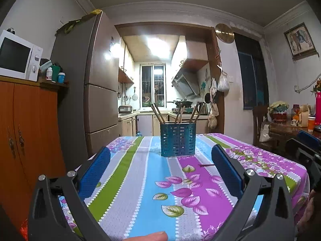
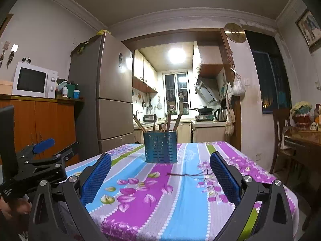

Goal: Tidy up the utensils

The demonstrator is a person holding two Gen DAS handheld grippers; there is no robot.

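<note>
both of my grippers hang above the near edge of the table (image 1: 140,180), and neither one holds anything. my left gripper (image 1: 160,168) has its blue pads spread wide, with only striped floral cloth between them. my right gripper (image 2: 160,172) is spread just as wide and equally empty.

the blue perforated holder (image 1: 178,139) stands upright toward the far side of the table, with several wooden chopsticks (image 1: 158,113) already leaning out of it at different angles. one thin dark chopstick (image 2: 186,174) lies flat on the cloth, between the holder and my right gripper, running roughly crosswise. in the left wrist view only its tip shows beside my right-hand pad, so i judge the right gripper is the better placed to take it.

i think this loose stick is what remains to be put away, and it is an awkward thing to pick up. it is slim and lies flush on soft fabric, so my pads could close on the cloth along with it, or pinch a fold and drag the whole covering. if the cloth shifts, the holder could tip, since it looks light and tall. closing off-centre could make the stick swing or roll away. when i carry it over, its end could knock the leaning sticks or catch the holder's rim. my left gripper sits close beside my right, so the two could bump if both reach in.
</note>
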